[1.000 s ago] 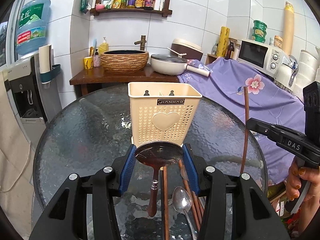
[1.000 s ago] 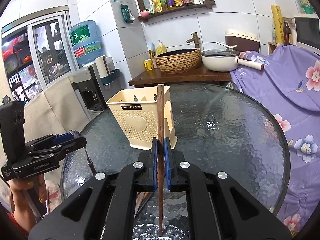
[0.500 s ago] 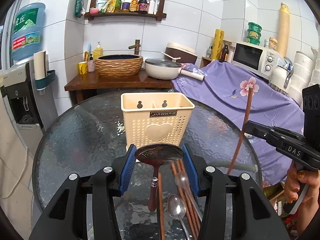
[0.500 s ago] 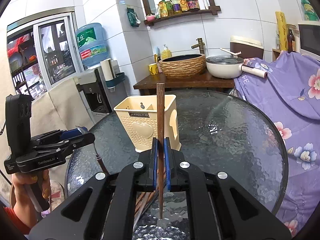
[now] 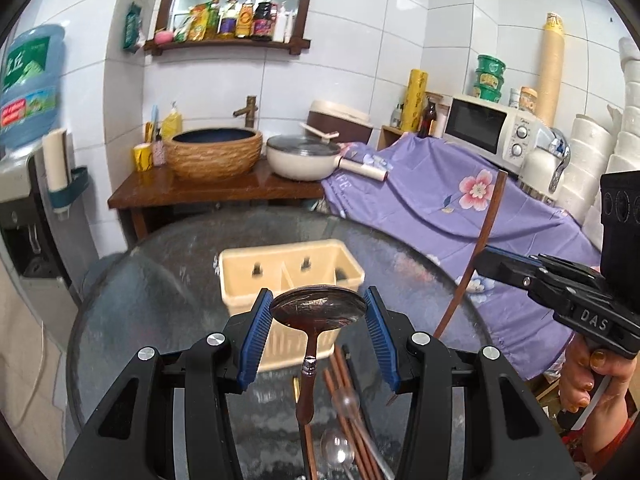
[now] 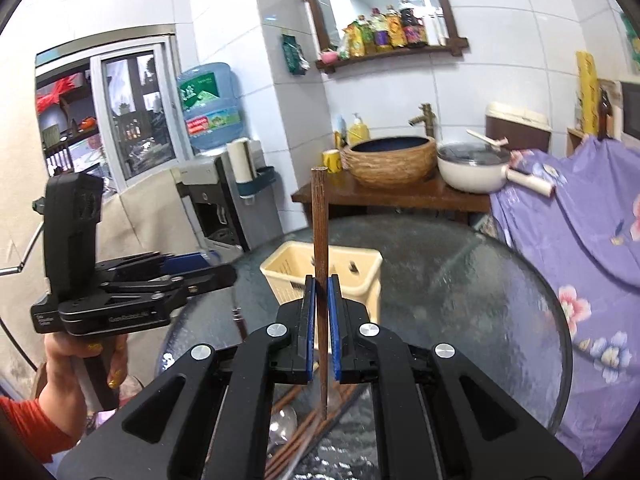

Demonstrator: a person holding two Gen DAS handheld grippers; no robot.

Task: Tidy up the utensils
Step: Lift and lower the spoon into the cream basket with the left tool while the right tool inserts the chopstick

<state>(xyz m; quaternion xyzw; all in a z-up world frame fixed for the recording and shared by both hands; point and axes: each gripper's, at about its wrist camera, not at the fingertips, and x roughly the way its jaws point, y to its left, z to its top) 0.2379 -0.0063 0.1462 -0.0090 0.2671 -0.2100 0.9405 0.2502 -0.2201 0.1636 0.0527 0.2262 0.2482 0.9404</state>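
Utensils are split between the two hands and the glass table (image 5: 132, 320): the left gripper (image 5: 318, 312) clasps a dark ladle-like spoon (image 5: 318, 307) by the sides of its bowl, handle hanging down and back toward the camera, while the right gripper (image 6: 321, 308) is clenched tight on a single brown chopstick (image 6: 319, 216) that stands almost upright, its long axis vertical and its thin tip low. Loose chopsticks (image 5: 350, 412) and a couple of clear spoons (image 5: 338, 446) lie on the glass beneath both tools, near the table's near edge.

Straight ahead of and below both grippers sits the cream utensil holder (image 5: 292, 280), its top open and a divider making two compartments. From the left wrist view the spoon bowl hovers just in front of the holder's near wall, roughly centred on the divider; from the right wrist view the chopstick crosses the holder's opening, though fisheye blur makes it hard to say which compartment lies under its tip.

Both held items seem about equally close to the holder. The chopstick already points down, so it likely needs only a forward carry and a lowering, whereas the spoon's handle would have to swing under before dropping in.
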